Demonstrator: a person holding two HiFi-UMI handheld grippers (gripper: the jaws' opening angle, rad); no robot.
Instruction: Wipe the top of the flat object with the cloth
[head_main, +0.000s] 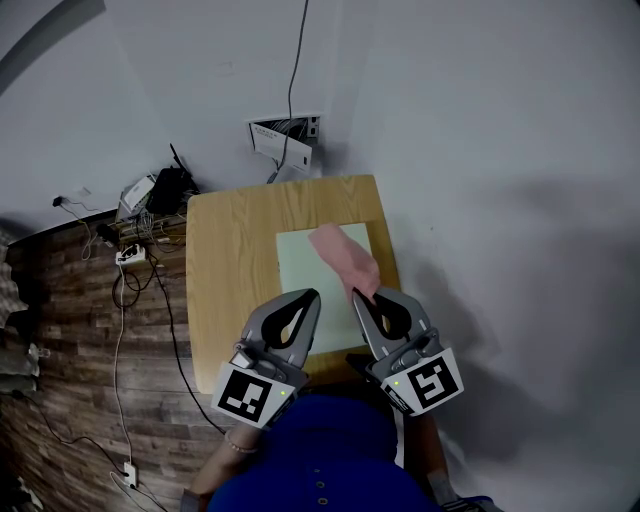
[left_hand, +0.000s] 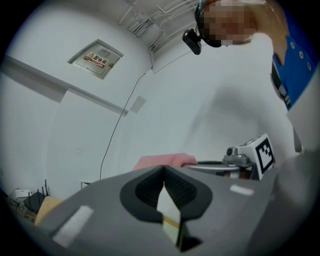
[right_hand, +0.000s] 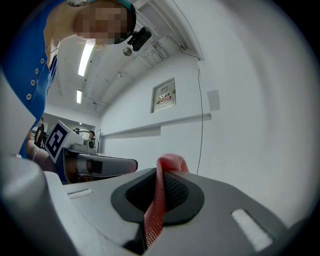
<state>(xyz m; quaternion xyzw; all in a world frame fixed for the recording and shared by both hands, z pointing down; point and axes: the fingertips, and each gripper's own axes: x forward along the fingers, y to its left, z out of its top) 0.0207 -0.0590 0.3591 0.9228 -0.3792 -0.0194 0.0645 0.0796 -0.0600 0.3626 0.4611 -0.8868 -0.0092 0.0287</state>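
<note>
Currently pinching pink cloth with right gripper, mid-frame over pale green flat object; left gripper pressed together alongside.

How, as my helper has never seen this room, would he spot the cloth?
A wooden table stands against the white wall, a pale green flat sheet on it. The cloth is over the sheet's right part, pinched in the right claw; it is the only pink thing there.
</note>
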